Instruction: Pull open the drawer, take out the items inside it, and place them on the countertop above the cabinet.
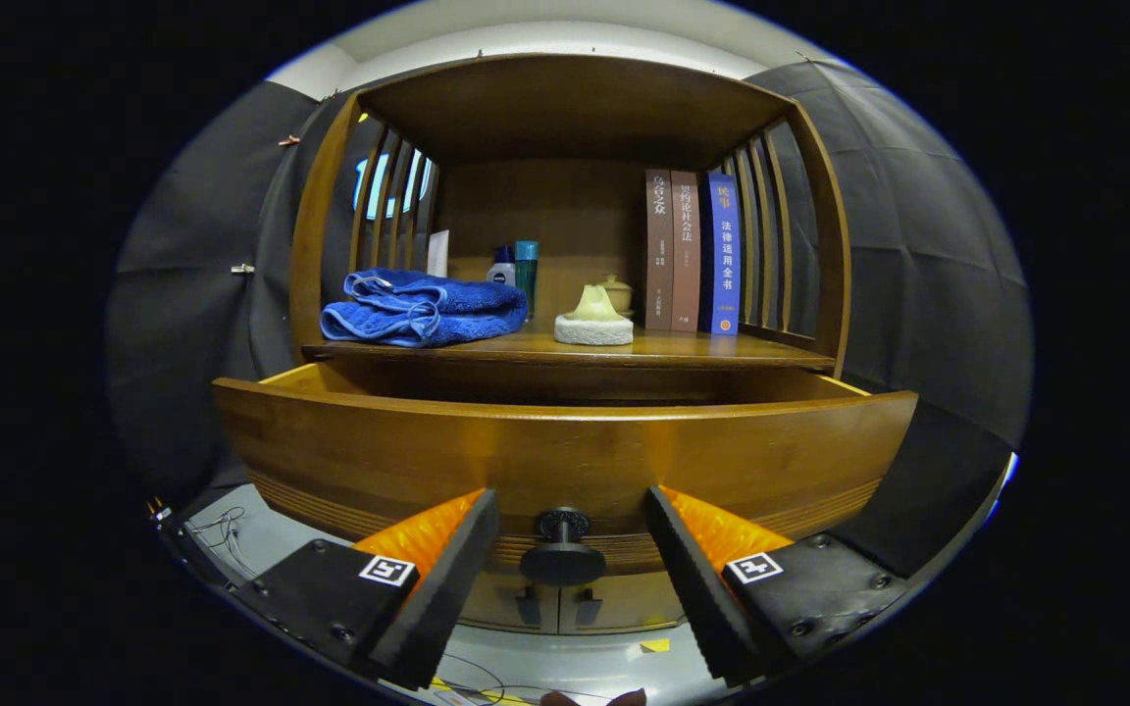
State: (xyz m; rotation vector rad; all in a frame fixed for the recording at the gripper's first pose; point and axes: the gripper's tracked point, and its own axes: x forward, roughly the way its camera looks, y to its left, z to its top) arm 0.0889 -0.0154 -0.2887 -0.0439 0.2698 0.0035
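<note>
Looking at it, the drawer is already pulled out, hand-held gripper spread loose around its knob, so emptying onto the desk is left.

My hand-held gripper spread wide, fingers flanking the black knob, not touching | drawer pulled out | on the countertop beyond: blue towel, books, bottles
</note>
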